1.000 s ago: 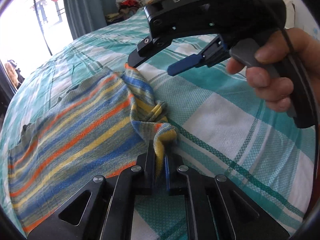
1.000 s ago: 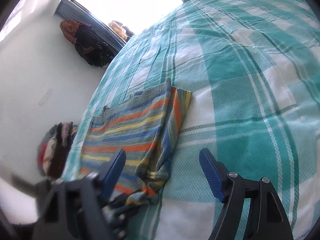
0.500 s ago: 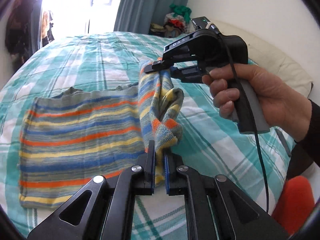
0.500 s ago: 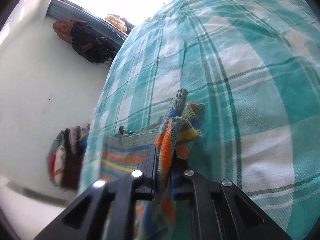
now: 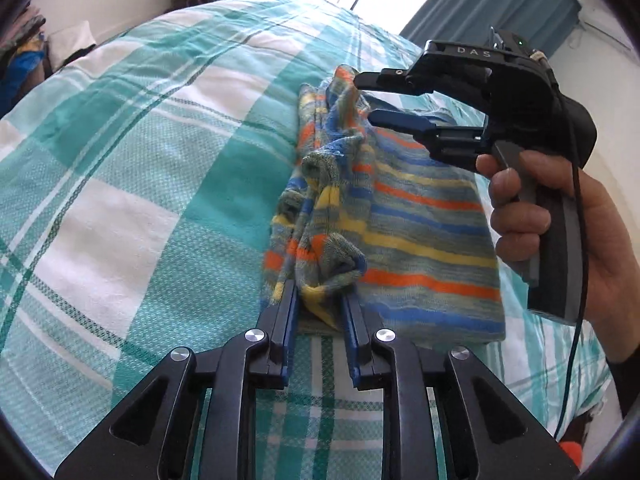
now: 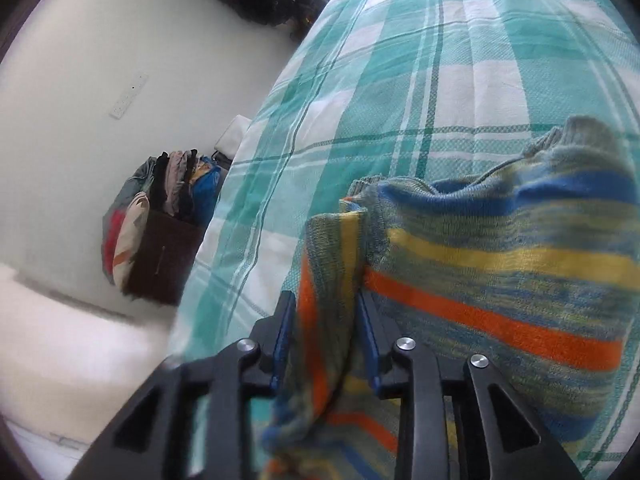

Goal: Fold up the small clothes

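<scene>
A small knit sweater with orange, yellow and blue stripes lies on the teal-and-white checked bed, one side folded over its body. In the left wrist view my left gripper sits at the near corner of that fold. Its jaws are opening, and a bunched yellow-and-orange edge rests loosely between them. A hand holds my right gripper at the far corner. In its own view the right gripper is opening too, with a strip of the sweater slack between its blue pads.
The bed's edge drops off to the left in the right wrist view. Beyond it a pile of clothes sits on a dark box against the white wall. A blue-grey curtain hangs by the bright window.
Both grippers carried the pinched side of the sweater across and laid it over the body. Both pairs of jaws, shut on the cloth half a second ago, now stand apart.
</scene>
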A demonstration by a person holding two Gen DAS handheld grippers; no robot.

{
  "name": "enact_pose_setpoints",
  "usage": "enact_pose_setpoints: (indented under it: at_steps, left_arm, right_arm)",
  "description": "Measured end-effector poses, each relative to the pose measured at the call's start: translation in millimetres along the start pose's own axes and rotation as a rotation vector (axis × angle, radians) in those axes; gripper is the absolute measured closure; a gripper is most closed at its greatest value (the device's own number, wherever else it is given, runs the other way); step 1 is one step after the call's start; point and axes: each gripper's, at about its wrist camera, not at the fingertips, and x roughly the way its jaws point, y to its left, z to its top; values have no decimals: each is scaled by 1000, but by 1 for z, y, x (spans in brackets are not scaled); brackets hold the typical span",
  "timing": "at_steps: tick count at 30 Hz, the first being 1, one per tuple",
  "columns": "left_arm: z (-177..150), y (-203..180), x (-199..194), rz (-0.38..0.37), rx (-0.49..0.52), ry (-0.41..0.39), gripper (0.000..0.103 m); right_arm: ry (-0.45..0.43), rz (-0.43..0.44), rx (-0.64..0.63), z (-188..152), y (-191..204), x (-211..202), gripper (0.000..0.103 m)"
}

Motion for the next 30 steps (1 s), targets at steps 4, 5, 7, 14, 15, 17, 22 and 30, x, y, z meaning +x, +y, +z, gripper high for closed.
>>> enact_pose_setpoints:
  at_steps: [4,5,7,14,15,17,22,30]
  left_arm:
    - [-3,1,-23,19,57,-31,63]
    - [-3,0,-30,11,65,-53,63]
    - [1,-4,-44,-8,84,-96,63]
    - [18,-22,-4,-20,229,-36,89]
    - [18,-18,13,26,230,24,97]
    - [14,-9,19,46,222,66,97]
    - [23,-15,-25,75,271,-7,88]
    - [87,-46,34,30,319,-8,84]
  right_arm:
    - [-112,-11,-50,-12,1,-49,63]
    - [-129,-61,-93,-18,2,-65,63]
    - [-142,-168,-193,-33,8,-94,63]
    - [-38,-201,-418,-131,20,-106,71]
    - [2,-217,-417,-145,15,-91,72]
    - [59,-292,-365,-168,-4,-69,73]
    - [-3,-282,-366,-170,2,-94,74]
    - [-155,-292,-391,-64,7,-117,74]
